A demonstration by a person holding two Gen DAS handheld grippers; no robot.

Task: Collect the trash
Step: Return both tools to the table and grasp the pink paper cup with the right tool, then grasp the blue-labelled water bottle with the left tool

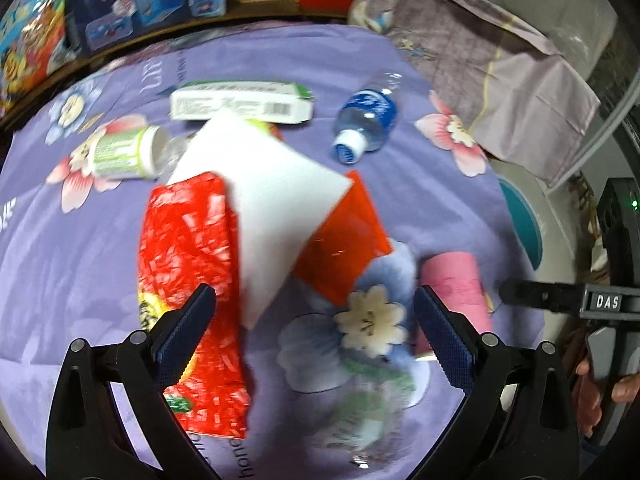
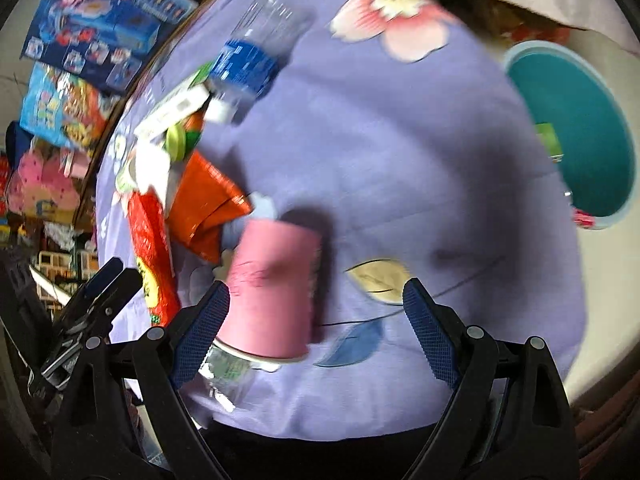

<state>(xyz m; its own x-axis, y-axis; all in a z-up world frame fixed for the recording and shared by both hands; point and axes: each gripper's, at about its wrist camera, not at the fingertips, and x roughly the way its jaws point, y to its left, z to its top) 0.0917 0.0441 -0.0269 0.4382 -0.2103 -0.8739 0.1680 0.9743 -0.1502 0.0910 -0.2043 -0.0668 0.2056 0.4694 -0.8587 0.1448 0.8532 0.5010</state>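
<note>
Trash lies on a purple flowered cloth (image 1: 400, 200). My left gripper (image 1: 314, 332) is open and empty above it, with a red snack wrapper (image 1: 188, 264) by its left finger. Beyond lie a white sheet (image 1: 272, 208), an orange packet (image 1: 344, 240), a pink paper cup (image 1: 456, 284) on its side, a blue-labelled water bottle (image 1: 366, 118), a white and green carton (image 1: 240, 102) and a green-labelled jar (image 1: 124, 154). My right gripper (image 2: 316, 320) is open and empty, and the pink cup (image 2: 272, 288) lies just inside its left finger. A teal bin (image 2: 576, 132) stands at the right, beside the cloth.
Toy boxes (image 1: 120, 4) stand behind the cloth. A lilac sheet (image 1: 492, 52) is heaped at the far right. The teal bin (image 1: 524, 228) shows at the right edge, with a green scrap (image 2: 550, 140) inside it. A crushed clear bottle (image 2: 228, 372) lies under the pink cup.
</note>
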